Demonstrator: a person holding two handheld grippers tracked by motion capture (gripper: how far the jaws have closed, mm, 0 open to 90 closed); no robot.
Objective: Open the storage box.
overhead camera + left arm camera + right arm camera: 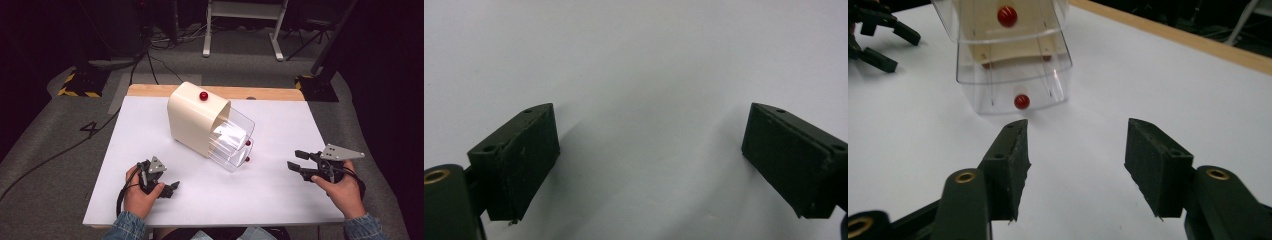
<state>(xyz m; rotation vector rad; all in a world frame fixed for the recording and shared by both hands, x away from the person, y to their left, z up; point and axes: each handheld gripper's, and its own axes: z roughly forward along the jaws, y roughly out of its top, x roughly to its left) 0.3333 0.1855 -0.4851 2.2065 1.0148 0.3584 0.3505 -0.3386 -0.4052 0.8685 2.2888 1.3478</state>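
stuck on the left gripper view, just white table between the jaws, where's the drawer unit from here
Observer: The cream drawer unit sits mid-table, beyond the left gripper and to its right in the high view.
Operator: drawers in or out
Observer: Both clear drawers are pulled out; each front has a red knob.
Operator: what's the right one doing
Observer: The right gripper is open with nothing between its jaws, pointing at the drawer fronts, apart from them.

White table (280, 195), cream drawer cabinet (192, 117)
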